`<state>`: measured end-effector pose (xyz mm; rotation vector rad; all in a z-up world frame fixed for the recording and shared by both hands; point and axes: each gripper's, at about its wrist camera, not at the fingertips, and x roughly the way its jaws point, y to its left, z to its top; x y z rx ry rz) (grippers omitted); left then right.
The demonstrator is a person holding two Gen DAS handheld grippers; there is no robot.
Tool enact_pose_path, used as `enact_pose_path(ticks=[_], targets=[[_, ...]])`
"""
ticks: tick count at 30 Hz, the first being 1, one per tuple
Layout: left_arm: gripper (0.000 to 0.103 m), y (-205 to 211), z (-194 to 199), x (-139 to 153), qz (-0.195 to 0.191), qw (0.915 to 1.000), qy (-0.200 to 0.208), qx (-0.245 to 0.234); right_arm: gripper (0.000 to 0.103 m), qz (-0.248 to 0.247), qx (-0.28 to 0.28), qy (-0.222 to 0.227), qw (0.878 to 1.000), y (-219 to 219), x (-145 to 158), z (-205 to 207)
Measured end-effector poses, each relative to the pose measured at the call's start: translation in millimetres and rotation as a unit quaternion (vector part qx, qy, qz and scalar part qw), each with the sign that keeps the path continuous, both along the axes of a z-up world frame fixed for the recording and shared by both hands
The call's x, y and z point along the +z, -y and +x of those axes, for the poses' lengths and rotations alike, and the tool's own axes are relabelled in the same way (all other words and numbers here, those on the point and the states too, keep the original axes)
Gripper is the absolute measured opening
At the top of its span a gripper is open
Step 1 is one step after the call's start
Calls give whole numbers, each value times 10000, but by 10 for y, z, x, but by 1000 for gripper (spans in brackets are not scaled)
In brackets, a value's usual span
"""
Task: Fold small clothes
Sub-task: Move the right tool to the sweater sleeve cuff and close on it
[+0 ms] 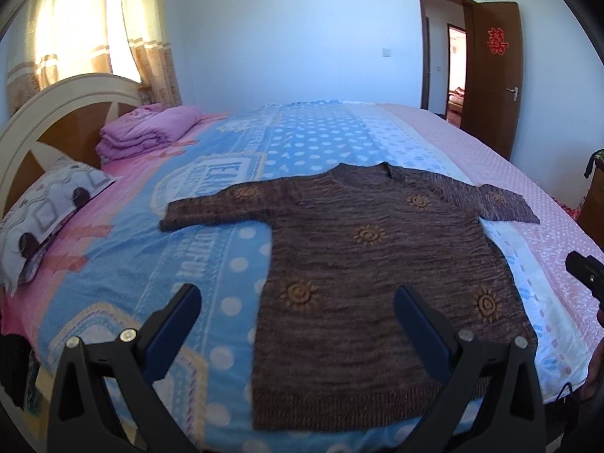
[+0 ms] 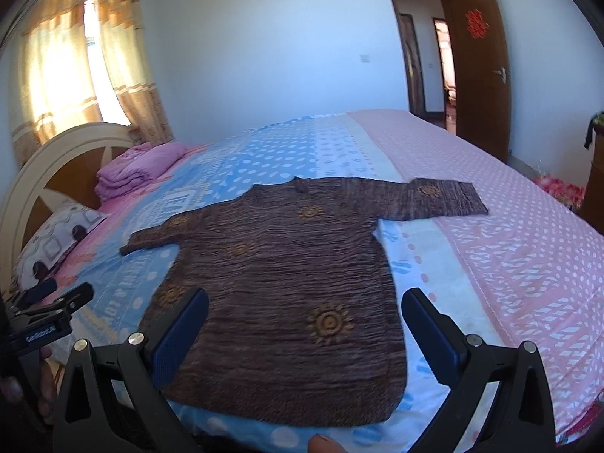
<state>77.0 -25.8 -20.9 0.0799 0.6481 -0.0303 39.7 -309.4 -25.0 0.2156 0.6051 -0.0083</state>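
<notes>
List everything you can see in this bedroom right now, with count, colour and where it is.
sweater: one, brown with orange suns, spread flat on the bed
bedspread: one, blue, pink and white, covering the bed
folded quilt: one, pink, by the headboard
pillow: one, grey patterned, left bed edge
headboard: one, cream and wood
curtains: beige, at the window
door: one, brown, open, red paper emblem
left gripper: open, above the hem
right gripper: open, above the hem

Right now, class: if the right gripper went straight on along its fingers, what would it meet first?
Probably the brown sweater, lying flat on the bed. The right gripper is open and points at the sweater's lower half, though depth is hard to judge through the fisheye.
</notes>
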Motion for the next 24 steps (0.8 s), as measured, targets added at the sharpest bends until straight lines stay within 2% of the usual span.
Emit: enact_pose_path(ticks=[3, 9, 18, 21, 24], targets=[[103, 154, 269, -89, 134, 9999, 11, -87, 102, 136, -233, -224, 9994, 290, -134, 299], [103, 399, 808, -350, 197, 9991, -265, -260, 102, 83, -725, -672, 9951, 785, -426, 849], [103, 610, 1334, -572, 494, 9962, -458, -550, 102, -143, -1133, -940, 9890, 1401, -638, 1482], [103, 592, 1547, -646, 670, 9962, -400, -395, 101, -45, -1292, -1002, 9865, 1706, -710, 1724], [103, 539, 1775, -755, 753, 9961, -441, -150, 96, -33, -1454, -1053, 9838, 2002, -793, 1949]])
